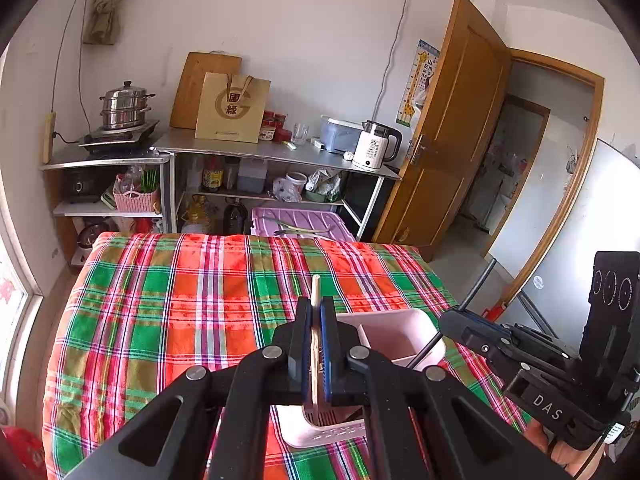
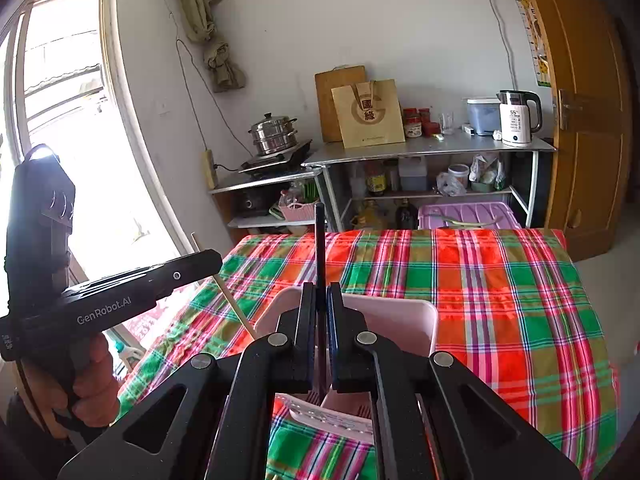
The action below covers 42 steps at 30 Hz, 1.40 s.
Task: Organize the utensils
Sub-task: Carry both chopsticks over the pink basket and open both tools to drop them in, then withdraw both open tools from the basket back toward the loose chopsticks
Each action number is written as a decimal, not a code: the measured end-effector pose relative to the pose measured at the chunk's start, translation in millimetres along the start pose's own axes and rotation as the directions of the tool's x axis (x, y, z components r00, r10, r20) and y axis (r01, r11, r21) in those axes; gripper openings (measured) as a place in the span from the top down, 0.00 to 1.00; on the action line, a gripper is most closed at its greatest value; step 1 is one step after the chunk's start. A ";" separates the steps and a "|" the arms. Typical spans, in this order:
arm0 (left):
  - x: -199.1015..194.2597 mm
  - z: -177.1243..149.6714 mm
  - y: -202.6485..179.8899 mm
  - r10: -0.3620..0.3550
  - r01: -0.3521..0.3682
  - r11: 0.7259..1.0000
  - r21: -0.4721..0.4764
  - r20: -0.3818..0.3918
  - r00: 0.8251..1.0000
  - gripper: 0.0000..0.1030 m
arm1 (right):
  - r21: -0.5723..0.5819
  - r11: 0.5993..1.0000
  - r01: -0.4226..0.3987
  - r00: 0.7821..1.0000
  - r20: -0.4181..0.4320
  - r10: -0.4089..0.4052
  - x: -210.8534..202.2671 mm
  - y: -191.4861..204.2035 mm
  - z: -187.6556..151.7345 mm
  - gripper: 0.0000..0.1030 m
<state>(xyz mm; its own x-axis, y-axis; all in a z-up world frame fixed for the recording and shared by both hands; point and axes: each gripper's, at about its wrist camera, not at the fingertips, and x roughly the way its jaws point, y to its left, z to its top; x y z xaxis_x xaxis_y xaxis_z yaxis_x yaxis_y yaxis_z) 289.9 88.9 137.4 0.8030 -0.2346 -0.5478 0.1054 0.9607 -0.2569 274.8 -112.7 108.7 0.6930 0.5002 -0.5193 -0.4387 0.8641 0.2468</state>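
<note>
A pale wooden chopstick point(image 1: 316, 300) is clamped upright between the closed fingers of the left tongs point(image 1: 316, 308), its tip rising above them. A dark chopstick point(image 2: 319, 248) is pinched in the same way by the right tongs point(image 2: 319, 300). Both are held over a pink utensil holder point(image 1: 400, 334), which stands on the table covered by a plaid cloth point(image 1: 180, 300). The holder's perforated base point(image 2: 332, 416) is seen beneath the right tongs.

both claws hide the lower part of the pink holder point(image 1: 394, 334).
</note>
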 end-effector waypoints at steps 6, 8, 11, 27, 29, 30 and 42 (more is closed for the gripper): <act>-5.3 -1.2 4.4 0.025 -0.025 1.000 -0.005 0.004 1.000 0.93 | -0.013 1.000 0.007 1.000 0.005 -0.007 -8.7 0.9 -1.0 0.94; -12.5 -1.5 4.5 0.029 -0.028 1.000 -0.008 0.018 0.999 0.88 | -0.018 1.000 0.012 1.000 0.016 -0.012 -15.3 2.2 0.6 0.92; -27.2 -2.1 3.2 0.031 -0.031 0.999 -0.011 0.045 0.998 0.82 | -0.024 1.000 0.013 0.999 0.044 -0.012 -30.7 4.0 2.0 0.87; -118.2 -88.2 -30.5 0.006 -0.010 0.999 0.034 0.125 0.992 0.54 | -0.026 0.999 0.039 0.992 0.122 -0.035 -134.7 2.3 -60.2 0.86; -120.4 -108.8 -33.8 0.003 -0.006 1.000 0.031 0.105 0.994 0.48 | -0.017 0.999 0.045 0.992 0.117 -0.043 -144.0 -1.5 -72.1 0.86; -120.2 -118.5 -35.6 0.005 -0.008 0.999 0.032 0.093 0.996 0.48 | -0.015 0.999 0.048 0.992 0.114 -0.046 -148.1 -3.6 -77.9 0.86; -103.2 -195.7 -30.8 0.013 -0.013 1.000 -0.013 -0.051 0.999 0.50 | 0.050 0.994 0.096 0.994 0.049 -0.098 -163.5 -33.0 -131.5 0.86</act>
<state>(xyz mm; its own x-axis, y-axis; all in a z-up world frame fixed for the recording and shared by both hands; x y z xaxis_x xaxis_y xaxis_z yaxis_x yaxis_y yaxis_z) 89.0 54.4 46.0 0.7732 -0.2297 -0.5910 0.0872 0.9617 -0.2597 100.8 -230.5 77.9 0.7600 0.4149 -0.5003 -0.3412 0.9098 0.2362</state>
